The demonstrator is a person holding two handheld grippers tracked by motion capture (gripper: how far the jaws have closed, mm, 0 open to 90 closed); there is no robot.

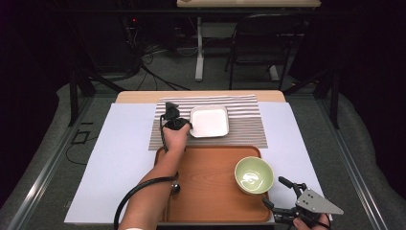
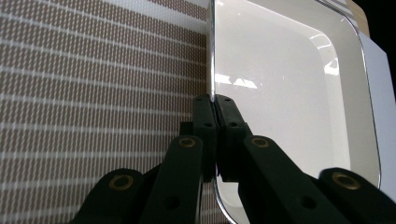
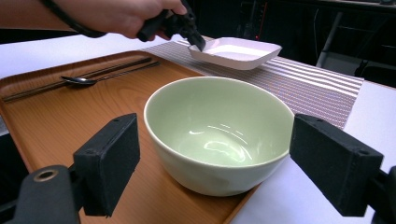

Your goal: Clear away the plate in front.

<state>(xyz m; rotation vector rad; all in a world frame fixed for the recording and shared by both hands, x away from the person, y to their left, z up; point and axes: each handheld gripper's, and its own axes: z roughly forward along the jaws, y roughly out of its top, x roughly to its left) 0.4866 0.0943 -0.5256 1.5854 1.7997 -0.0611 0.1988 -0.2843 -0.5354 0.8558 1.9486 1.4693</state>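
Left gripper is clamped on the rim of the white dish, its two black jaws pinched together with the thin glossy edge caught between the pads. That dish is a shallow square with rounded corners, smooth and shiny enough to throw back the light, and in the right gripper view it sits tilted, the gripped side raised off the cloth. It lies over the striped placemat, a woven rectangle of brown and pale bands at the far end of the table. Just on the near side of the placemat is the wooden tray, orange-brown with a raised lip and rounded corners. A round pale green bowl, glazed and deep, stands on the right part of the tray near its edge. Along the tray's left side lie a metal spoon and dark chopsticks, side by side. Right gripper is spread wide with the bowl between its flat black pads, which stand clear of the bowl on both sides. Under everything is a white sheet covering the tabletop.
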